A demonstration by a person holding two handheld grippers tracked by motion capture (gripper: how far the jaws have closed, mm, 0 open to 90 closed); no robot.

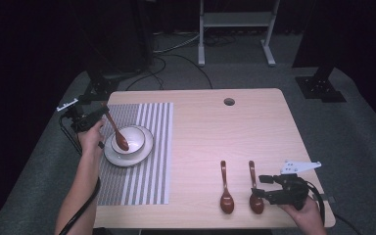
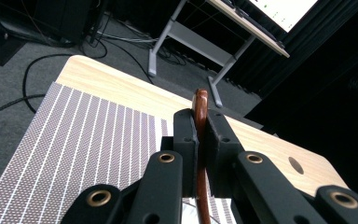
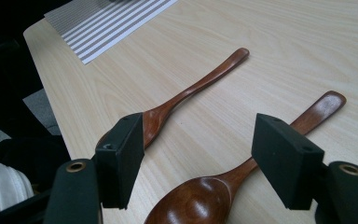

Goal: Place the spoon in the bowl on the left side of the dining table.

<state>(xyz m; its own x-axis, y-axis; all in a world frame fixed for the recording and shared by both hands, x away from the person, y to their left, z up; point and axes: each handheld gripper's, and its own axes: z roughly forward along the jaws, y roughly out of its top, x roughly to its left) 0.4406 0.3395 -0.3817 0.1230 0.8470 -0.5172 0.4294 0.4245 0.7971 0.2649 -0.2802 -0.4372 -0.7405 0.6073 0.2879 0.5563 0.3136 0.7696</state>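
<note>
Left hand-held gripper (image 1: 99,113): jaws clamped together on the handle of a wooden spoon (image 1: 116,131), near its upper end. In the left gripper view the handle stands edge-on between the two pads, its tip rising just above them. The spoon slopes down and to the right so that its bowl end sits inside the white bowl (image 1: 129,138); contact with the bowl floor cannot be told. Gripping high on the handle probably keeps the jaws clear of the bowl rim while the spoon goes in.

White bowl stands on a white plate (image 1: 142,154), and the plate on a striped placemat (image 1: 152,171) at the left of the worktop (image 1: 225,132): looks like a place setting being laid.

Right hand-held gripper (image 1: 263,185): jaws apart, holding nothing. It is low over the near right of the worktop, lined up on the right spoon (image 1: 254,191) of two lying side by side, handles pointing away from the person. In the right gripper view its neck lies between the open pads; the left spoon (image 1: 225,188) passes behind the left pad. Judgement: staged for the next pick
</note>
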